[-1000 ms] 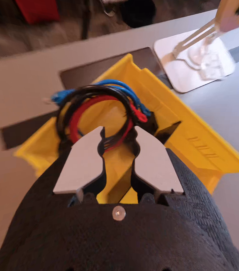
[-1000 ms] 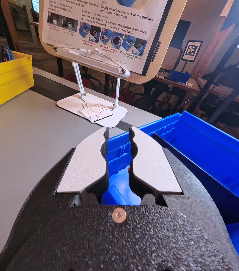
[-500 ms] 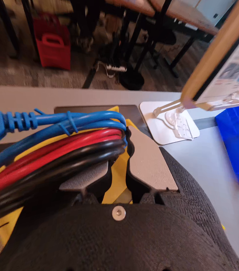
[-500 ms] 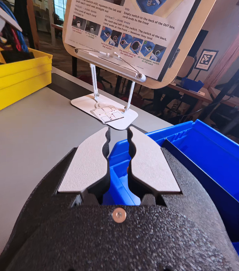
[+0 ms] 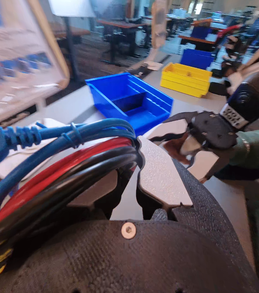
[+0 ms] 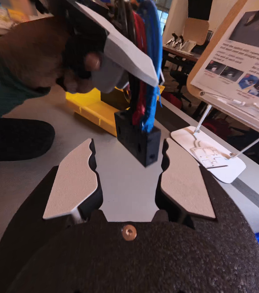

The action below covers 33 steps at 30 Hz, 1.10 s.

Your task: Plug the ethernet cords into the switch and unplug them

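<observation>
L gripper [image 5: 135, 152] clenched on glossy blue/red/blk cords [image 5: 84, 152]; boxy blk switch [image 6: 139, 145] dangling; R gripper [image 6: 128, 152] spread wide.

Left gripper [image 5: 137, 152]: body of rough, grainy matt black plastic; the jaws carry pale grey plates with a fine pebbled finish. A bright metal screw [image 5: 128, 232] sits low in the centre of the frame. Ethernet cords [image 5: 78, 152], centre left: smooth, glossy rubbery sheaths in blue, red and black. Blue bin [image 5: 130, 101], upper centre: smooth glossy plastic. Switch [image 6: 137, 142], centre of the right wrist view: matt black housing. Desk [image 6: 30, 182]: smooth matt grey surface. Instruction board [image 6: 236, 63], upper right: wood-coloured backing, printed paper sheet.
</observation>
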Motion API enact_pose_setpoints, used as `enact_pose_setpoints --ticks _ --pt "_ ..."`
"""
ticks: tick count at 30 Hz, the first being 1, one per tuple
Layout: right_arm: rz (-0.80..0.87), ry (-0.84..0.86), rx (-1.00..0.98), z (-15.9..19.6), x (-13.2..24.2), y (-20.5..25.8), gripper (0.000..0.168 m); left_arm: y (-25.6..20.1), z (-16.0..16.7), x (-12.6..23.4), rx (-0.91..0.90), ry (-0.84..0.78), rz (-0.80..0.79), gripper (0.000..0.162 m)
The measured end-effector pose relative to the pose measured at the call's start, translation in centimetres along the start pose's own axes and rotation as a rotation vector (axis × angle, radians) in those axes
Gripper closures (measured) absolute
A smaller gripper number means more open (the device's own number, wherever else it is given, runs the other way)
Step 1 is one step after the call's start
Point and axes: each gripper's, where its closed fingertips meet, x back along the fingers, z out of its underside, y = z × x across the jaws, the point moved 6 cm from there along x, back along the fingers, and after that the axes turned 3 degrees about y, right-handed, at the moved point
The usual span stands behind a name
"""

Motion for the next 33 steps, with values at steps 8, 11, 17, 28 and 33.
enact_pose_setpoints --ticks 8,11,17,28,33 --pt "-0.062 0.079 -0.122 3.6 -0.4 -0.9 0.139 -4.3 2.1 -5.4 -0.147 0.097 0.054 0.145" --pt "-0.144 -0.014 -0.272 3.3 0.0 -1.2 0.142 -4.2 1.9 -4.9 -0.144 0.055 0.069 0.138" --pt "-0.192 -0.271 -0.583 2.5 2.9 -5.5 0.151 -4.3 2.2 0.5 -0.135 -0.118 0.125 0.129" --pt "-0.314 -0.626 -0.649 1.2 4.3 -4.9 0.151 -1.6 7.6 -4.7 0.61 -0.465 0.554 0.09" --pt "-0.396 -0.555 -0.641 1.1 2.0 -2.1 0.15 -2.6 6.3 -3.5 0.357 -0.409 0.544 0.132"
